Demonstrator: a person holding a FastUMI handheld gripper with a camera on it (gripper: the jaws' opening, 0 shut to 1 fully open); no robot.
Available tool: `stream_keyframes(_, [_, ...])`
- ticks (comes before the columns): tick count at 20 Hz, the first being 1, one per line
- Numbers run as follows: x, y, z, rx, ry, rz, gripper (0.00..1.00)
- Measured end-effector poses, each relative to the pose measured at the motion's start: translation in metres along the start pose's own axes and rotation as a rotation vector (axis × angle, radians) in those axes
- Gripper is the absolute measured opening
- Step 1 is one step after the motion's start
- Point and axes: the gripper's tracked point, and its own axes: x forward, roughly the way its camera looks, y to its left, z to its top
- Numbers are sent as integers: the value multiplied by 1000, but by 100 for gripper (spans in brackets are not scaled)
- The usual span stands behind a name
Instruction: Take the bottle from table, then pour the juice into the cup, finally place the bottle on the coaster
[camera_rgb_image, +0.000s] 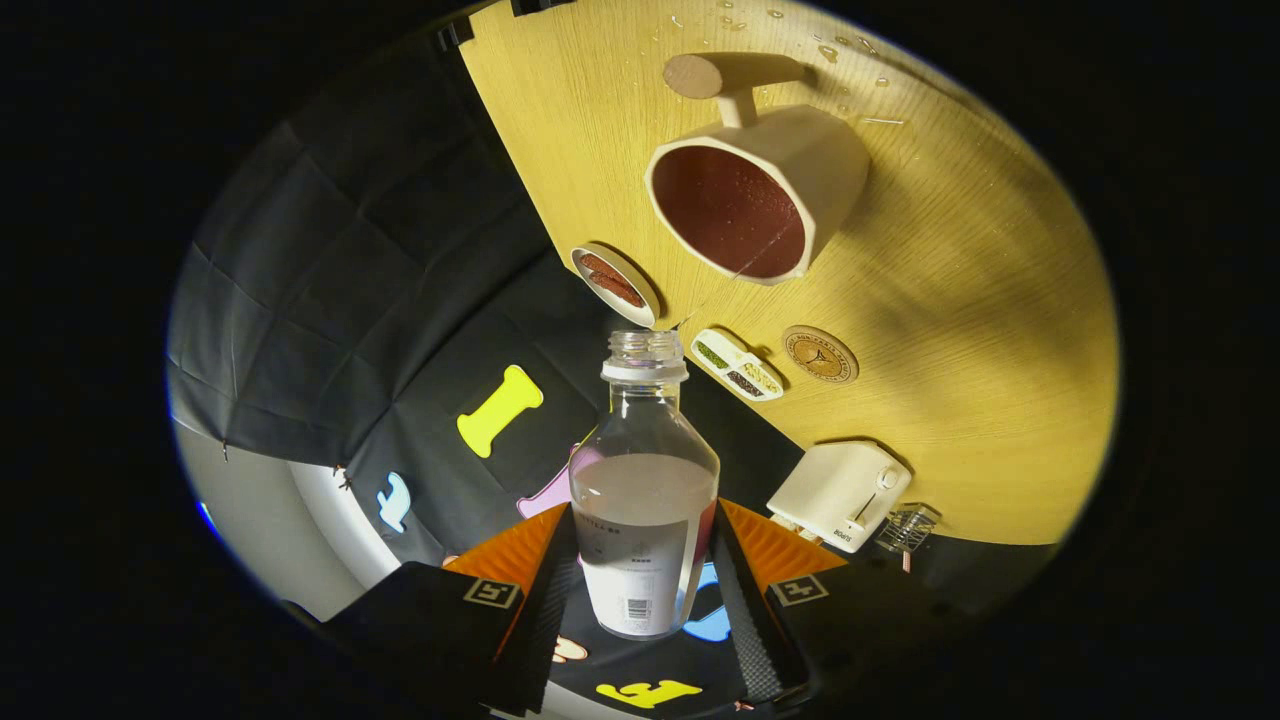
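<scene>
The tongs (645, 590) were closed on the lower body of the uncapped bottle (645, 500), one finger pressing each side, and held it tipped so its open neck aimed at the cup (760, 190) on the tabletop (980, 330), apparently for pouring. From left to right, a small dish (613, 282), a divided tray (738, 365) and the round coaster (820, 354) lay between neck and cup, with a white appliance (838, 495) nearer; only scattered droplets (800, 40) lay beyond the cup.

Tool (645, 575) rolled hard over, so the view ahead sits strongly tilted. Both fingers (545, 590) angle inward and press the lower flanks of a clear plastic bottle (645, 480), clamped between them, neck pointing forward beyond the tips.
</scene>
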Motion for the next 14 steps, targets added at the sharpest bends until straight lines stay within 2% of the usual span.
stream_keyframes(14, [-1, 8, -1, 3, -8, 9, 75])
